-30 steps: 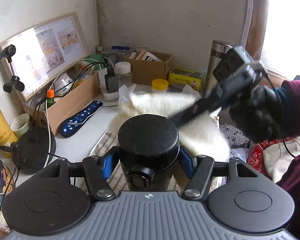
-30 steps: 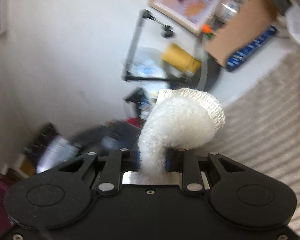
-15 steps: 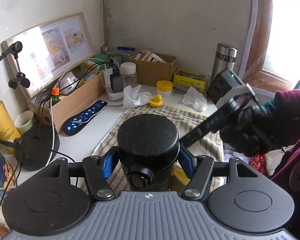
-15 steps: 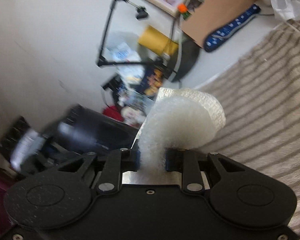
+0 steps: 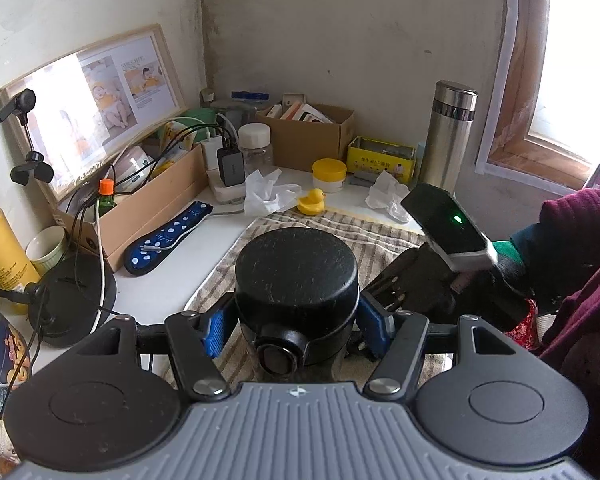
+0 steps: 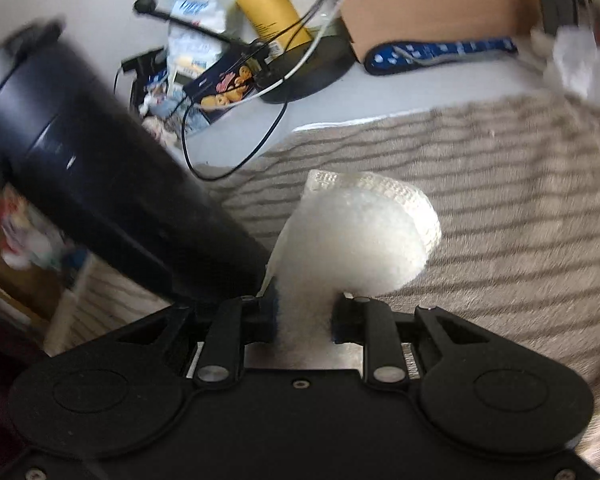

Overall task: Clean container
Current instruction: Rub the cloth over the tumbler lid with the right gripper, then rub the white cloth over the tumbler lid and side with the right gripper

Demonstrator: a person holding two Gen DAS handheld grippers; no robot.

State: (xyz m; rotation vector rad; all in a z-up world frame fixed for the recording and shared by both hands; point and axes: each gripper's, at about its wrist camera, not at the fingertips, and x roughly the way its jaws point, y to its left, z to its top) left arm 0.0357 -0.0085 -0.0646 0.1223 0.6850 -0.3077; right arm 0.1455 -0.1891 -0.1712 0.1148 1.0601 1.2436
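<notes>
My left gripper (image 5: pixel 296 326) is shut on a black lidded bottle (image 5: pixel 296 276), held upright over the striped towel (image 5: pixel 340 232). In the right wrist view the same bottle (image 6: pixel 100 184) slants from upper left toward my right gripper. My right gripper (image 6: pixel 304 314) is shut on a white fluffy cloth (image 6: pixel 356 240) that bulges out in front of the jaws, just right of the bottle's lower part. In the left wrist view the right gripper's body (image 5: pixel 444 232) sits low, right of the bottle; the cloth is hidden there.
Behind the towel are a yellow rubber duck (image 5: pixel 312 202), crumpled tissues (image 5: pixel 266 194), a yellow-lidded jar (image 5: pixel 329 174), a steel flask (image 5: pixel 450 136) and cardboard boxes (image 5: pixel 152 208). A blue spotted case (image 5: pixel 168 236) and a black lamp base (image 5: pixel 74 296) are on the left.
My right gripper has dropped with the cloth from above the bottle's lid to beside its lower right. The left gripper and bottle have stayed still.
</notes>
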